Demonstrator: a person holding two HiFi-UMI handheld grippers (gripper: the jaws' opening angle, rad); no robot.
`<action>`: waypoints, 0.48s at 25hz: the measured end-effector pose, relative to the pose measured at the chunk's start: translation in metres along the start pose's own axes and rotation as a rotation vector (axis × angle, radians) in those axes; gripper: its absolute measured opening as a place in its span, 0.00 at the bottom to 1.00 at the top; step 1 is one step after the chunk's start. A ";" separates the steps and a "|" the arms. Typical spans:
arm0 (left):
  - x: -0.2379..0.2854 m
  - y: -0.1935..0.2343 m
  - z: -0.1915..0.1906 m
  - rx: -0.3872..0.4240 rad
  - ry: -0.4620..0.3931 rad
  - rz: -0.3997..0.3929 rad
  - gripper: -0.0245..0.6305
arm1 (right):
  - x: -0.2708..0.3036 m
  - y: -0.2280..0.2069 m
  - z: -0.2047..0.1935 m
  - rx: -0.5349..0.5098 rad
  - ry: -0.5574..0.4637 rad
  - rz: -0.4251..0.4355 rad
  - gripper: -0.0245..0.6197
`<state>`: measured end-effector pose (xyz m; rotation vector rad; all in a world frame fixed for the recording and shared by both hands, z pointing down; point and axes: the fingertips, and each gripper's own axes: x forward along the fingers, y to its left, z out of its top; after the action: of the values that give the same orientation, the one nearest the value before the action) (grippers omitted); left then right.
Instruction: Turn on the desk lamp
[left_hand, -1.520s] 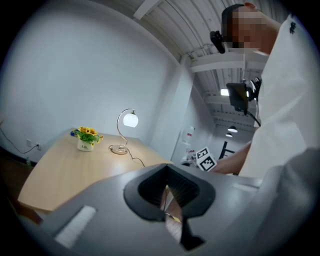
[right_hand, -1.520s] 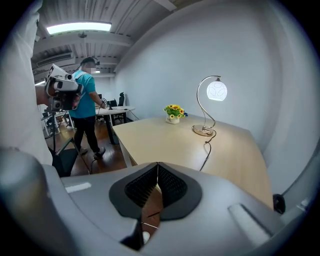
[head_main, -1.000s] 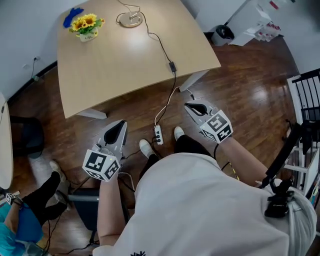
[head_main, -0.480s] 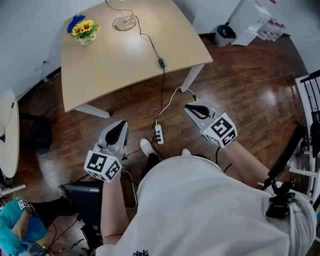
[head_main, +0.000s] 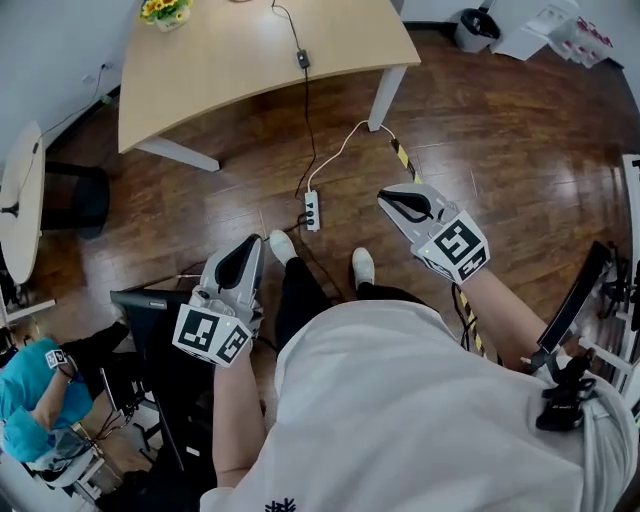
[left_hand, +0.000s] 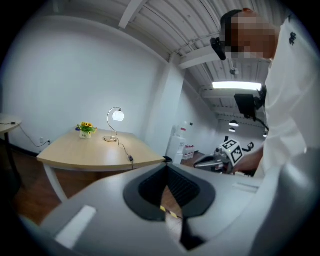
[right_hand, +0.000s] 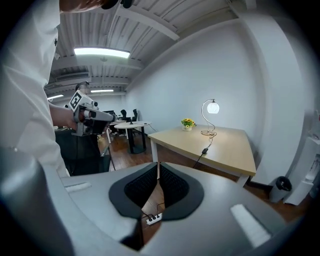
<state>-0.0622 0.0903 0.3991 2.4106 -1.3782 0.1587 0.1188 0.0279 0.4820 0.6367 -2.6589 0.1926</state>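
The desk lamp (left_hand: 116, 116) stands at the far end of the wooden table (left_hand: 95, 152), and its round globe glows. In the right gripper view the lamp (right_hand: 213, 106) glows too, far ahead of the jaws. In the head view the lamp is out of frame. Its cord with an inline switch (head_main: 302, 60) crosses the table (head_main: 220, 70) and drops to a power strip (head_main: 312, 210) on the floor. My left gripper (head_main: 244, 254) and right gripper (head_main: 394, 205) are held at waist height, well short of the table, both shut on nothing.
A pot of yellow flowers (head_main: 166, 10) sits on the table. A black stand (head_main: 150, 320) and a seated person in teal (head_main: 30, 400) are at the left. A round white table (head_main: 20, 200) is further left, a bin (head_main: 478, 22) at top right, striped tape (head_main: 400, 155) on the floor.
The table has slid up and away in the head view and the lamp has left its frame: I have moved back from the table. Both grippers stay shut at the same height.
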 end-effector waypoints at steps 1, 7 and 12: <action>-0.004 -0.006 -0.002 0.000 0.012 0.008 0.07 | -0.005 0.002 0.001 0.000 -0.004 0.007 0.05; -0.012 -0.021 0.002 0.027 0.037 -0.012 0.07 | -0.025 0.009 0.015 0.005 -0.047 -0.024 0.05; -0.025 -0.031 0.009 0.069 0.024 -0.090 0.07 | -0.033 0.024 0.028 0.003 -0.063 -0.088 0.05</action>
<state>-0.0500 0.1214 0.3759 2.5130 -1.2712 0.2154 0.1249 0.0568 0.4418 0.7716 -2.6845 0.1542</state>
